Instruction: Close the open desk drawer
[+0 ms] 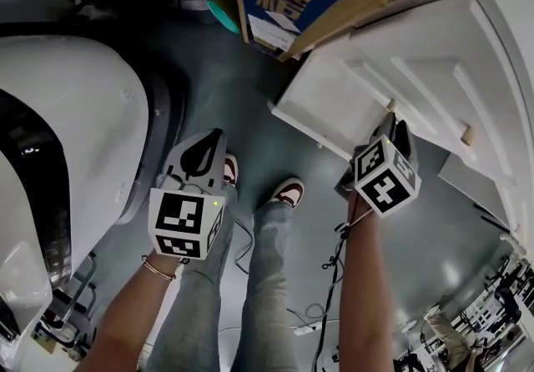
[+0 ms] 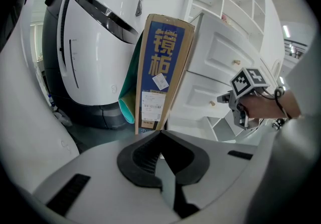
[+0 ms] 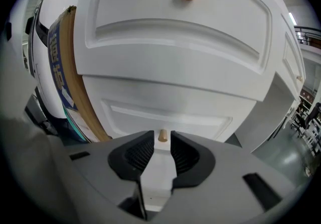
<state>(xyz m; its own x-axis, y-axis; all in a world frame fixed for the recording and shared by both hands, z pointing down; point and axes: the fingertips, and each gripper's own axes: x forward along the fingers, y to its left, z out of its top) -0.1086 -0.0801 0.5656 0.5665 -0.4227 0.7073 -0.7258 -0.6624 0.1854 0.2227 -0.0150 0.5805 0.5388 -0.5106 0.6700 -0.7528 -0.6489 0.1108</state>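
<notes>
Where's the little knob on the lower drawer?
Right gripper view, bottom middle: the knob sticks out of the lower drawer front, between the open tips of the right hand-held gripper.

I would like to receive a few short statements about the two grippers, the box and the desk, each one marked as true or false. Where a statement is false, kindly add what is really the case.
1. The right gripper has its jaws apart, with a small wooden knob between them. True.
2. The left gripper grips the cardboard box. False: its jaws are together on nothing, and the box stands farther off.
3. The cardboard box stands beside the white desk. True.
4. The person is barefoot. False: the person wears shoes.
</notes>
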